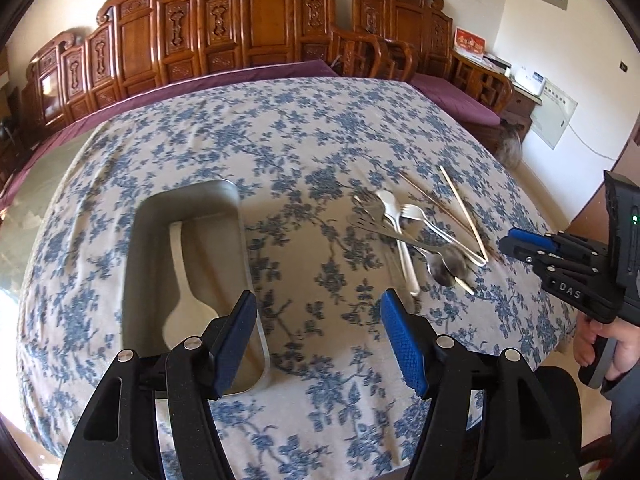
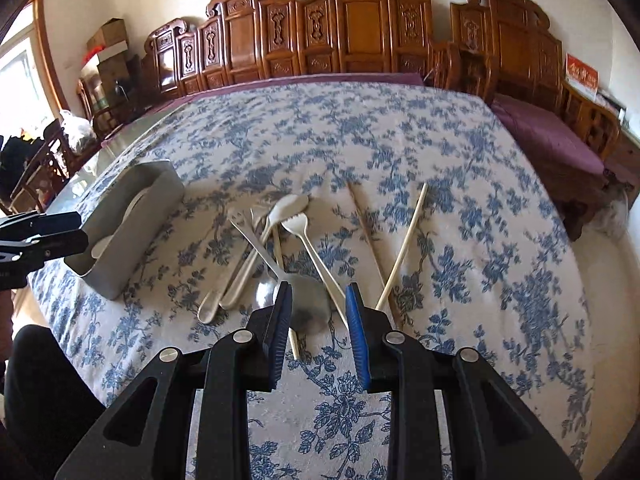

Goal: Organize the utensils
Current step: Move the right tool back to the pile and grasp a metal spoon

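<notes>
Carved wooden panels (image 2: 360, 32) back a table under a blue-flowered cloth (image 2: 400, 140). Left gripper (image 1: 318, 338) gapes wide at lower centre, beside a metal bin (image 1: 188, 200) holding a white spoon (image 1: 180, 300). Right gripper (image 2: 319, 320) stands open over a metal spoon (image 2: 308, 304) among heaped utensils (image 2: 276, 240) mid-frame.

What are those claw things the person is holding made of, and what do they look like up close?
Each is a black plastic claw with two flat fingers faced in textured blue pads. The left claw and right claw both have silver round pivot pins on angular black linkages with cut-out slots. Seen from the side, the right one carries white "DAS" lettering, a small green light and a grey handle gripped by a bare hand in a grey sleeve.
</notes>
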Motion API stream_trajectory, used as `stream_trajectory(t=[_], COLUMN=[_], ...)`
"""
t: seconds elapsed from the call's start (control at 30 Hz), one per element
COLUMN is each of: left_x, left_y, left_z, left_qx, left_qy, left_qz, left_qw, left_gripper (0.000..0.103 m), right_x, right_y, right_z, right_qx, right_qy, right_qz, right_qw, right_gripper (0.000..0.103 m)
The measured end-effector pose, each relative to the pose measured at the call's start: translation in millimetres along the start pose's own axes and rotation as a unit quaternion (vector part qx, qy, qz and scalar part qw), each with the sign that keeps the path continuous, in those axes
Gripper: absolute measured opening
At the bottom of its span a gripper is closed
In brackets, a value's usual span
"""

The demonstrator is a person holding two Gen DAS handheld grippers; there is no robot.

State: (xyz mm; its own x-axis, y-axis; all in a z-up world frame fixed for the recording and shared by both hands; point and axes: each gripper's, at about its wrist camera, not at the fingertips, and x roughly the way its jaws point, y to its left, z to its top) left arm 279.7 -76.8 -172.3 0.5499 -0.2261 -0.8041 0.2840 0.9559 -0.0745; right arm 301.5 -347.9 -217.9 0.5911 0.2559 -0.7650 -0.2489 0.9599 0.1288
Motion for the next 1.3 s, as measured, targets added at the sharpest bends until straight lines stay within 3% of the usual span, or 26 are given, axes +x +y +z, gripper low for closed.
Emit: stream_trajectory(t=[0.33, 0.47, 0.83, 1.1, 1.3], left_x=[20, 22, 22, 21, 19], left_y=[-15, -16, -15, -20, -21], left_z=[-8, -11, -14, -17, -17], left_qx=[0.005, 0.005, 0.006, 0.012, 0.012], left_qy=[0.019, 0.022, 0.026, 0.029, 0.027], left_qz=[-0.009, -0.009, -0.006, -0.002, -0.002], left_qw=[0.9998, 0.9997, 0.9996, 0.9995, 0.9996], left_gripper=[0.061, 0.061, 0.061, 0.061, 0.061], right_x=[32, 46, 64, 63, 54], right_y=[27, 30, 29, 20, 14], right_z=[-6, -9, -12, -7, 1], right_qx=[-0.045, -0.055, -0.058, -0.037, -0.024], right_qy=[0.017, 0.025, 0.03, 0.026, 0.016], right_qz=[0.011, 0.002, 0.0, 0.03, 0.036], right_qw=[0.999, 0.998, 0.998, 0.999, 0.999], right_gripper=[0.031, 0.042, 0.047, 0.035, 0.019])
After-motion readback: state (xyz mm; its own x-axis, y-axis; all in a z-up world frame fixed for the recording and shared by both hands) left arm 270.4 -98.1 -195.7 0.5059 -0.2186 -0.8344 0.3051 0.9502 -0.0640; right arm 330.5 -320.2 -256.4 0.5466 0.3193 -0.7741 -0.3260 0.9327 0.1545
